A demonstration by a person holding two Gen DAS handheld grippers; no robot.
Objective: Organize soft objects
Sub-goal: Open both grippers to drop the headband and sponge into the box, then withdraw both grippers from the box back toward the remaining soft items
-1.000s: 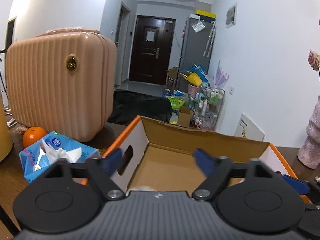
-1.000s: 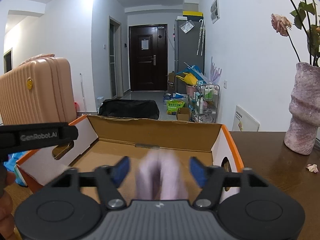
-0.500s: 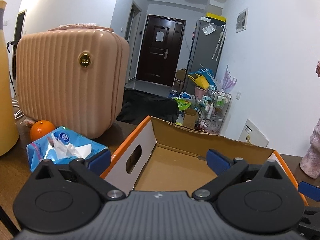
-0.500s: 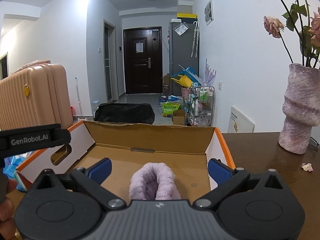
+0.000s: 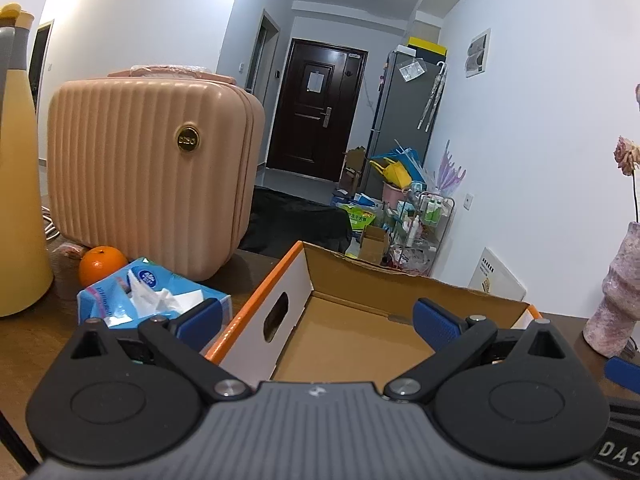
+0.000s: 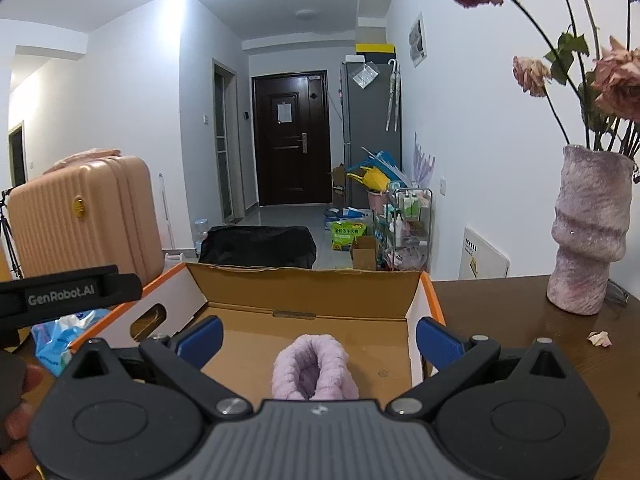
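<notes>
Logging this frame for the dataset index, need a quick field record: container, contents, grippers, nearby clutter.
container: open cardboard box, orange rim, on wooden table
contents: fluffy purple soft item on the box floor, nothing gripping it
left gripper: open, empty, over the box
right gripper: open, pads clear of the soft item
left of box: tissue pack, orange, pink suitcase
right of box: pink vase with dried roses

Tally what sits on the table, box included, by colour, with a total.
Pink: 2, suitcase, vase
Orange: 2, fruit, cardboard box
Yellow: 1, jug
Blue: 1, tissue pack
Lilac: 1, fluffy headband in the box
Total: 7
</notes>
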